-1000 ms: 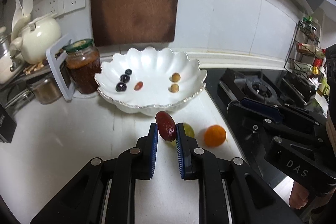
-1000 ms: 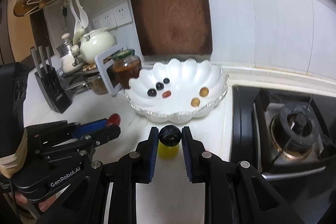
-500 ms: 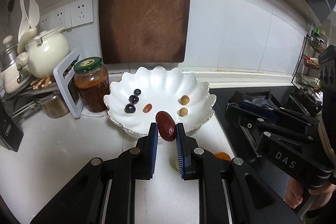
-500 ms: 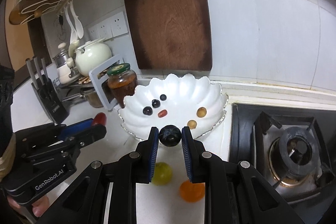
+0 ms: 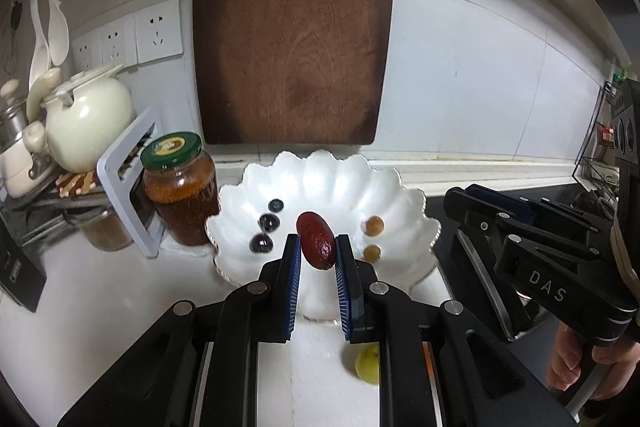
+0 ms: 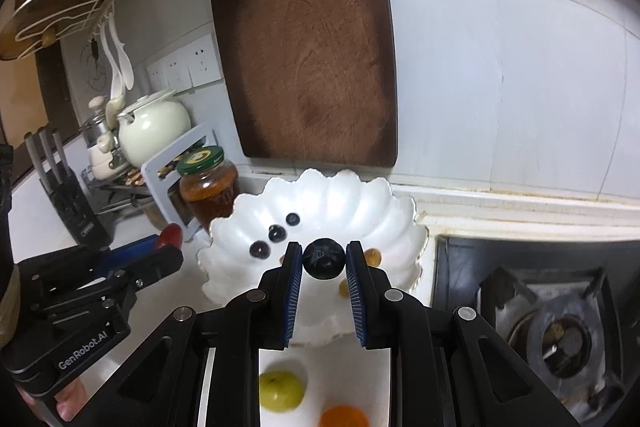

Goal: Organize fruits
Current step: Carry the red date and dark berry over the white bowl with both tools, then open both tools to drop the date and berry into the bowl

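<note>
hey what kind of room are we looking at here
A home kitchen, most likely: a gas stove burner beside the counter, a wooden cutting board against the tiled wall, and a knife block.

white bowl (image 5: 404, 223), dark-red date (image 5: 316, 241), green-lidded jar (image 5: 180, 193)

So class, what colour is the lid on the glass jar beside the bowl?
Green with a yellow centre label; the lid shows best in the left wrist view.

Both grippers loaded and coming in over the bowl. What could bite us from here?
1. Left gripper holds the red date only at the fingertips; it could slip early.
2. Dropped, the blueberry in the right gripper may roll in the white bowl.
3. The grippers sit close and could collide.
</note>
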`<state>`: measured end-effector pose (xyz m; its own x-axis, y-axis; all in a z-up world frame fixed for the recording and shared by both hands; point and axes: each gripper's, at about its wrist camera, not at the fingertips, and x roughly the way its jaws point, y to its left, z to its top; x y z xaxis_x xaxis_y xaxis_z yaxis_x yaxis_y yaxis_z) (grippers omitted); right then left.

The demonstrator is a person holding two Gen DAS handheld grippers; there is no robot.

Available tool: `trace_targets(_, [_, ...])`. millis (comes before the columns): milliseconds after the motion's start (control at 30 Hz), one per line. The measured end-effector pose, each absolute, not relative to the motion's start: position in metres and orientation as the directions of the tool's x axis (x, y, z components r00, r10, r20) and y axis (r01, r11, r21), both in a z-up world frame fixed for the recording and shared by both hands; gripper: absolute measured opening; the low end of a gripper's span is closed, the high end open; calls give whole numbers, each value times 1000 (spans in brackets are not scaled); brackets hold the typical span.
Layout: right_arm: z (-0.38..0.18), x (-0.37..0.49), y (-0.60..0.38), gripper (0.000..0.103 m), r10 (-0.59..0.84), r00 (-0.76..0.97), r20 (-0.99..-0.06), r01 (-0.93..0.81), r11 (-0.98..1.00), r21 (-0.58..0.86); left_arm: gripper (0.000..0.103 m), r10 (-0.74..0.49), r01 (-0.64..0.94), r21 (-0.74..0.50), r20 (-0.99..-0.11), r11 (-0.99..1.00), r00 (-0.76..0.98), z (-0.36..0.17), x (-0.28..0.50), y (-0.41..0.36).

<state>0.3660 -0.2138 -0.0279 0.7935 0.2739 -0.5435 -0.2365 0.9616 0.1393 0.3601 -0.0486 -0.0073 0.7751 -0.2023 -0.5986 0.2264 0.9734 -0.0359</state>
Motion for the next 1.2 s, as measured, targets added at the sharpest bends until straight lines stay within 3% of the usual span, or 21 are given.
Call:
trace_targets(533, [-26, 437, -209, 24, 272, 752, -601, -247, 961, 126, 18, -203, 231, -42, -647, 972, 735, -5, 429, -52])
trace_targets(1200, [-70, 507, -205, 24, 255, 629, -734, -250, 961, 120, 18, -126, 201, 2, -775, 980, 620, -58, 520, -65])
